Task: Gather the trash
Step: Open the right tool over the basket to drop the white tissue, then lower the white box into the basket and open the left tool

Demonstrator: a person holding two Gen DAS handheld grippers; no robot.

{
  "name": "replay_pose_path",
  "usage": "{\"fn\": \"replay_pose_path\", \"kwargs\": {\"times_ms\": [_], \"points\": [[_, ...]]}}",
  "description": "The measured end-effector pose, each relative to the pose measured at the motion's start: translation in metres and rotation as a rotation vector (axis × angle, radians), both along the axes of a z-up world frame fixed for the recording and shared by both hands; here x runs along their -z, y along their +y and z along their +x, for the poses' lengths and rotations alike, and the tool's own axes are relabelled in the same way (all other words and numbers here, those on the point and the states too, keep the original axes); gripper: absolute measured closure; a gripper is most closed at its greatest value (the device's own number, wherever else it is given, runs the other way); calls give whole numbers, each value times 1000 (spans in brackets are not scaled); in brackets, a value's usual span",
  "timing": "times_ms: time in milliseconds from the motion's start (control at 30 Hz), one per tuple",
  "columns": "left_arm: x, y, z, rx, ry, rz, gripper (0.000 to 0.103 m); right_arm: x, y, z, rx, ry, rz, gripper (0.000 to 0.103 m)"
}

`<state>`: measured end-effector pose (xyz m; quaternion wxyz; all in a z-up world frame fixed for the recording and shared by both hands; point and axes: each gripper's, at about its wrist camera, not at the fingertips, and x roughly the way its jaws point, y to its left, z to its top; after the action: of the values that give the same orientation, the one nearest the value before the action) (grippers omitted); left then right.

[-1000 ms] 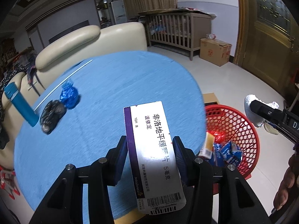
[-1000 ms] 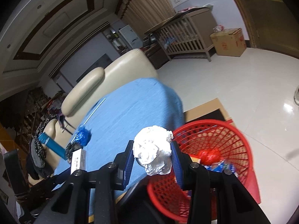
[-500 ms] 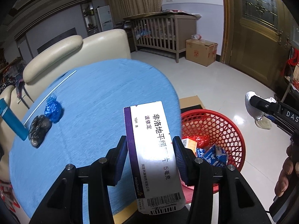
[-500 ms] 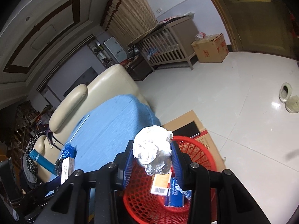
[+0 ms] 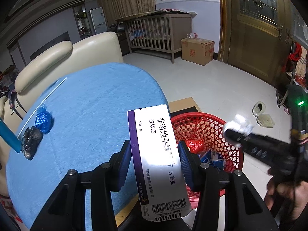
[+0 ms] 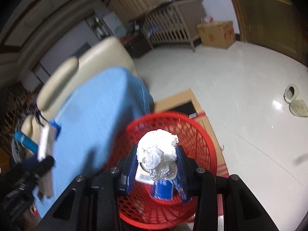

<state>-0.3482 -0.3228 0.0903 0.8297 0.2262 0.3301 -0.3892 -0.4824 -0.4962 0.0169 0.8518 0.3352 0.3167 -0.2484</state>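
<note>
My left gripper (image 5: 154,159) is shut on a white and purple medicine box (image 5: 157,154), held over the blue table's right edge beside the red basket (image 5: 204,123). My right gripper (image 6: 156,165) is shut on a crumpled white paper ball (image 6: 157,154), directly above the red basket (image 6: 200,134), which holds a red wrapper (image 5: 195,145) and blue packets (image 6: 162,190). The right gripper with its paper ball (image 5: 238,129) also shows in the left wrist view. A blue wrapper (image 5: 43,119) and a black crumpled bag (image 5: 30,141) lie on the table's left side.
The round table (image 5: 86,115) has a blue cloth, with a thin white stick (image 5: 41,101) and a blue lighter (image 5: 8,137) at its left. A cream sofa (image 5: 63,55) stands behind. Flattened cardboard (image 6: 173,100) lies under the basket. Slippers (image 5: 263,114) lie on the floor.
My right gripper has swung with the paper ball from beside the basket to directly over it. My left gripper with the box has shifted toward the basket.
</note>
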Motion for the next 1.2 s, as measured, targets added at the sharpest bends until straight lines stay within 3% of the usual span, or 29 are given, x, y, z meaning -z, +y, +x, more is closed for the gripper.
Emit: {"fn": "replay_pose_path", "kwargs": {"times_ms": [33, 67, 100, 600, 1200], "points": [[1, -1, -1, 3, 1, 2, 53, 6, 0, 2, -3, 30, 10, 55], [1, -3, -2, 7, 2, 4, 53, 11, -1, 4, -4, 51, 24, 40], [2, -4, -2, 13, 2, 7, 53, 13, 0, 4, -5, 52, 31, 32], [18, -43, -18, 96, 64, 58, 53, -22, -28, -45, 180, -115, 26, 32], [54, -94, -40, 187, 90, 187, 53, -20, -57, -82, 308, -180, 54, 32]]}}
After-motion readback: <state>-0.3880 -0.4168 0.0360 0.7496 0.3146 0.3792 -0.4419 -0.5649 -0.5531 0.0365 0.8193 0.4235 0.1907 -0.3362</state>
